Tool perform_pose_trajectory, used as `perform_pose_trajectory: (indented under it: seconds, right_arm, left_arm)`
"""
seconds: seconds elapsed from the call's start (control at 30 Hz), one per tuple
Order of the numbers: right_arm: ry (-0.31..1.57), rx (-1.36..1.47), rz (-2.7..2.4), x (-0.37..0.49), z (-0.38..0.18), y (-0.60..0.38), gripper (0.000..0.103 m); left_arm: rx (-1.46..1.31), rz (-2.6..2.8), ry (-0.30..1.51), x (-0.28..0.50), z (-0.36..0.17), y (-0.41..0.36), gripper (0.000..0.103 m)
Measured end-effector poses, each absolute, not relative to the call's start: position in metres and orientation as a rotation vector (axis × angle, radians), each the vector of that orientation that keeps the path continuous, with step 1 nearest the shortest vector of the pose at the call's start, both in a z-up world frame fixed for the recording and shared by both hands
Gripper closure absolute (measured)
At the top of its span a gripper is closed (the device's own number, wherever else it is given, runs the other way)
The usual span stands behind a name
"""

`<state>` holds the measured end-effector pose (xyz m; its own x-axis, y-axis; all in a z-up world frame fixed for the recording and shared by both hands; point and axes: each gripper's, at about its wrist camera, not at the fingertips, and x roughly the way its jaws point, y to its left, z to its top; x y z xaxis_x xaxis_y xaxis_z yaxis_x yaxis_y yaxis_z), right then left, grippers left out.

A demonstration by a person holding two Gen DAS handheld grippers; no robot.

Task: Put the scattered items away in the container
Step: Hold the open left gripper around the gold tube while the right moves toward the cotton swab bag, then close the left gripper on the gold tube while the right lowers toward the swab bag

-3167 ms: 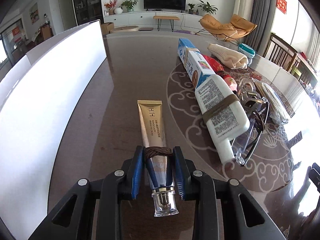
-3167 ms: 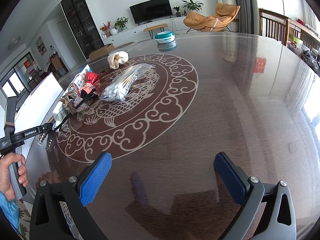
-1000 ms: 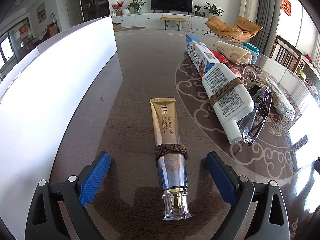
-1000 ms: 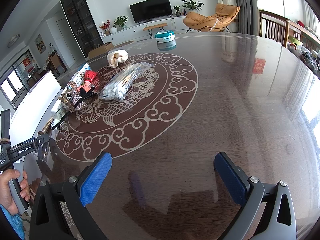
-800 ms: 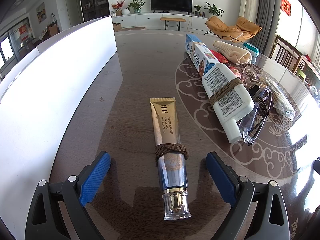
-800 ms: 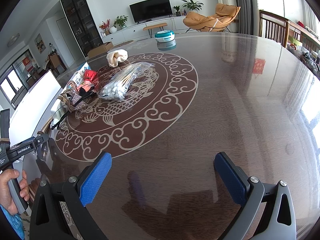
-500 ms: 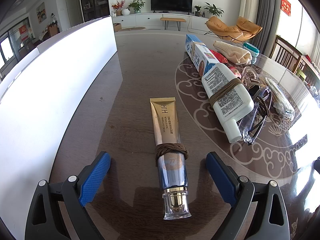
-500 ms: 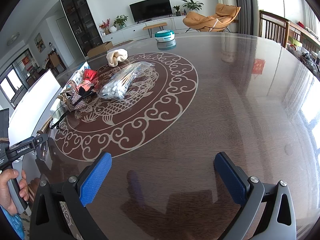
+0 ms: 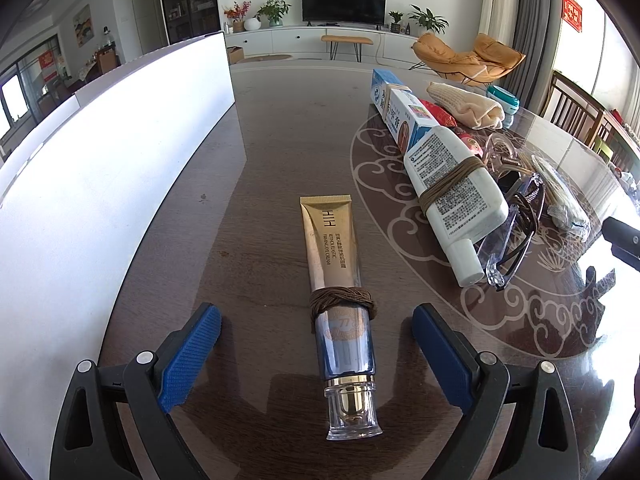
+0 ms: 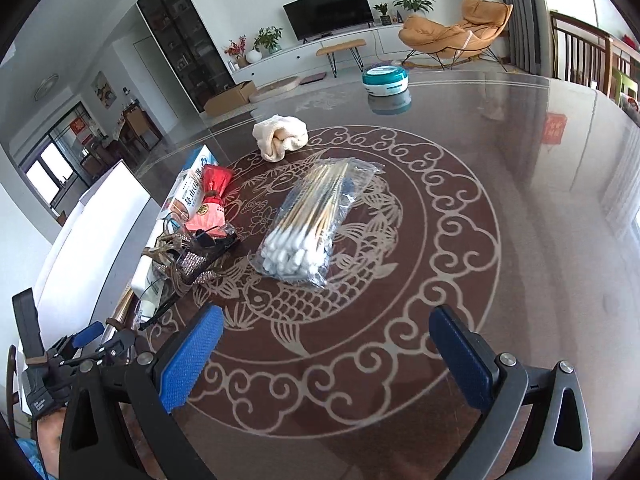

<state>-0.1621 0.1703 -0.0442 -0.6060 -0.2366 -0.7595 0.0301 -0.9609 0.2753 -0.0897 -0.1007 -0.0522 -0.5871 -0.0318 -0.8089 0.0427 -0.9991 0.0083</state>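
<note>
Swung closer to cotton swab bag (image 10: 320, 216), right gripper (image 10: 332, 356) spread wide, empty; left gripper (image 9: 316, 352) agape astride released gold tube (image 9: 336, 280). Nothing yet in white container (image 9: 100, 184).

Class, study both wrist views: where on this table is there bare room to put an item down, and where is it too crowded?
Free: the strip between the white container and the gold tube, and the broad stretch right of the cotton swab bag, out to the teal tub. Crowded: the row of toothpaste box, white bottle and glasses.
</note>
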Motion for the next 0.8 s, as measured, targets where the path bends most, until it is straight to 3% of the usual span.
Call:
perform_pose_trajectory:
  seconds: [0.17,0.43,0.5,0.57,0.8]
  right_arm:
    - [-0.308,1.433,-2.684,-0.202,-0.057,0.145,0.000]
    - [0.049,1.431,-2.744,-0.205,-0.071,0.125,0.002]
    - [0.065,1.362,-2.758,-0.195,-0.067,0.127,0.029]
    - [0.062,1.345,-2.759,-0.188,-0.065,0.131,0.042]
    - [0.105,1.313,-2.716,-0.134,-0.064,0.156,0.046]
  left_arm:
    - [1.407,-2.762,0.019,-0.090,-0.052,-0.101,0.005]
    - [1.407,-2.762,0.018,-0.090,-0.053,-0.100,0.005]
    - [1.407,-2.762,0.018,-0.090,-0.053,-0.101,0.005]
    - [1.407,-2.762,0.018,-0.090,-0.053,-0.100,0.005]
    - [1.407,-2.762,0.018,-0.090,-0.053,-0.100,0.005]
